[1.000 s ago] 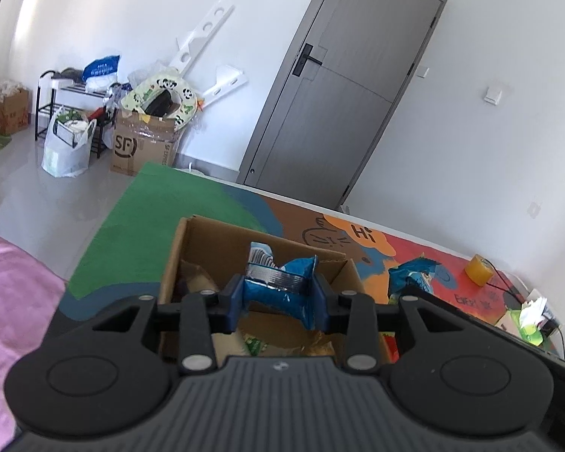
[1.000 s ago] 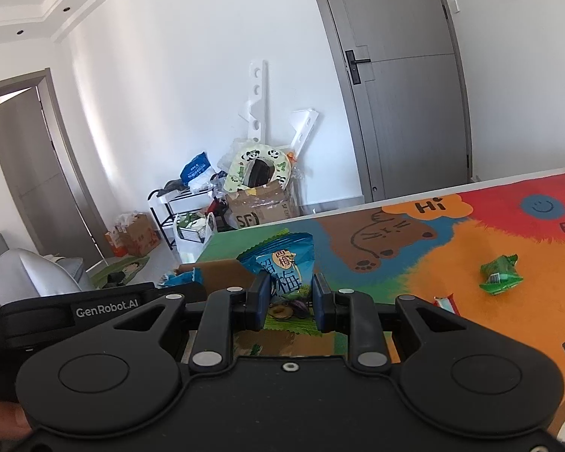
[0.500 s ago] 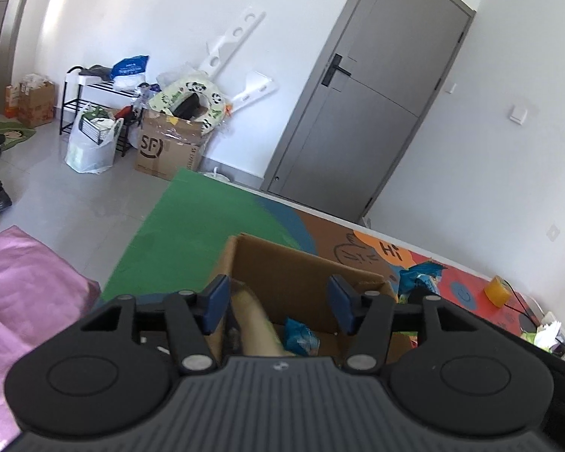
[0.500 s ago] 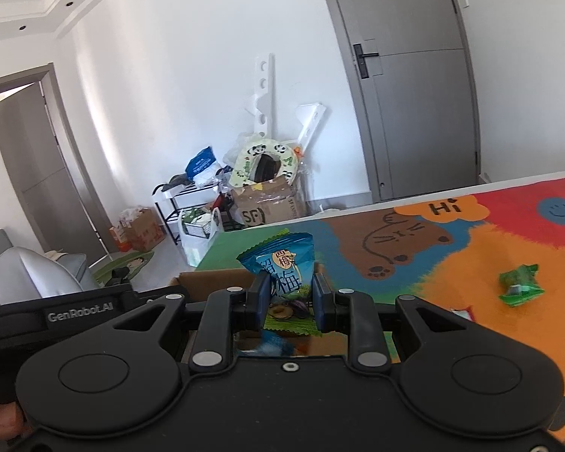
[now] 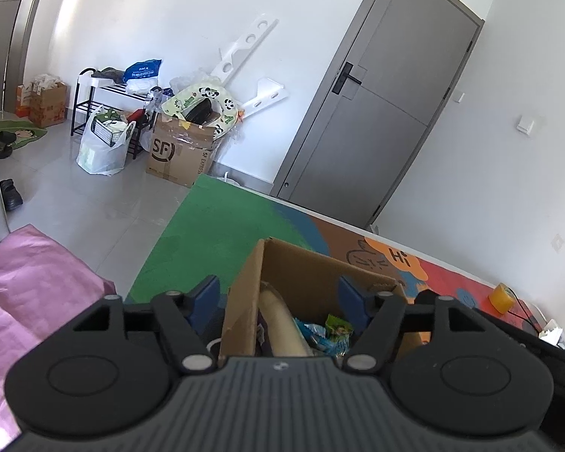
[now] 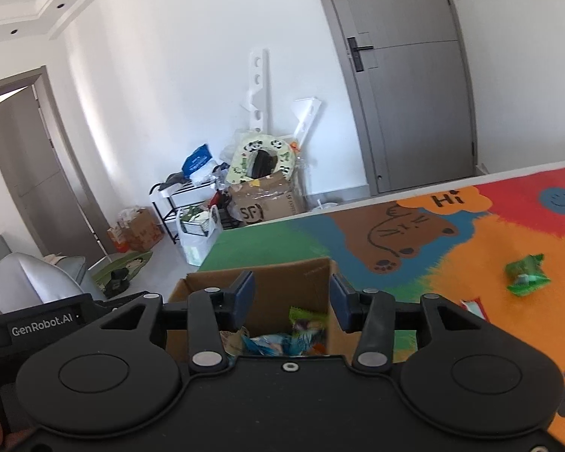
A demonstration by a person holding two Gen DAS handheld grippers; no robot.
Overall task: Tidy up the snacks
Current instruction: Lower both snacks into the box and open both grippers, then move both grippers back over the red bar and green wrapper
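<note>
While both grippers hang above the cardboard box, neither one holds anything: the left gripper has its blue-padded fingers spread wide, one on either side of the box's near wall, and the right gripper likewise shows its jaws parted with only the box interior visible between them. The box stands open-topped on a colourful play mat, over the green and blue patches of it near the mat's corner. Inside the box lie several snack packets, among them light-blue wrappers and a green one, beside a pale rolled tube that leans against the left inner wall in the left wrist view. Out on the orange part of the mat, well apart from the box, a green snack packet lies loose, and a red-edged packet peeks out just beside the right gripper's right finger. A yellow tape roll sits near the mat's far edge in the left wrist view. Beyond the mat stand a grey door and a taped carton marked SF on the tiled floor.
</note>
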